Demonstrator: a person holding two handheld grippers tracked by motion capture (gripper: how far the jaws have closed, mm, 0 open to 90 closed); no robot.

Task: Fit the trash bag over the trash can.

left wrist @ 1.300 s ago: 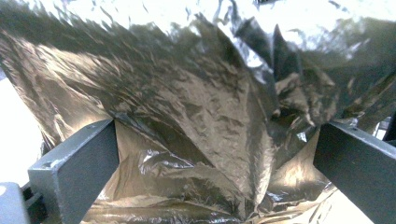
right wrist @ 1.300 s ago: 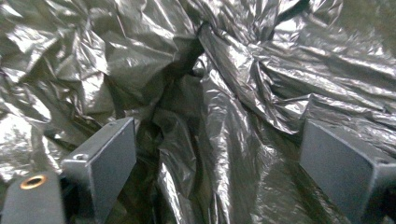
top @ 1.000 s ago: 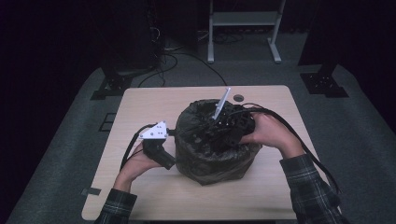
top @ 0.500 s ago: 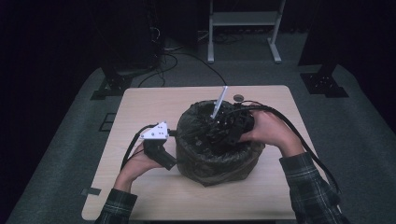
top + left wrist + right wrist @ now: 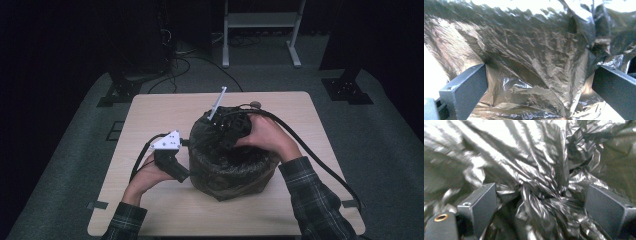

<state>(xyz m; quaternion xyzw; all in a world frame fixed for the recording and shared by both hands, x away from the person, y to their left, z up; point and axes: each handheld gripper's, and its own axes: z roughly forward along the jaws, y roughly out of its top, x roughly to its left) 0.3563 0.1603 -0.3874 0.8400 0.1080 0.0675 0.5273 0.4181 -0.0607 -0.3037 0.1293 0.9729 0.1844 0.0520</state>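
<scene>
A round bin lined with a dark crinkled plastic bag (image 5: 235,172) stands in the middle of the wooden table (image 5: 165,110). My left gripper (image 5: 186,175) rests against the bin's left side with its white plate on top. Its jaws stand wide apart in the left gripper view, and my left gripper (image 5: 540,72) faces the bag film (image 5: 536,50). My right gripper (image 5: 227,132) lies over the bin's top, hand behind it. In the right gripper view my right gripper (image 5: 540,192) is open, with bunched bag film (image 5: 536,195) between the jaws.
A thin white rod (image 5: 217,102) sticks up from the bin's far rim. A small round object (image 5: 255,105) lies on the table behind the bin. Black cables (image 5: 320,165) trail off to the right. Stands and dark floor surround the table.
My right hand and gripper have slid left across the bin's top, and the white rod has shifted left with them. The left gripper has stayed in place.
</scene>
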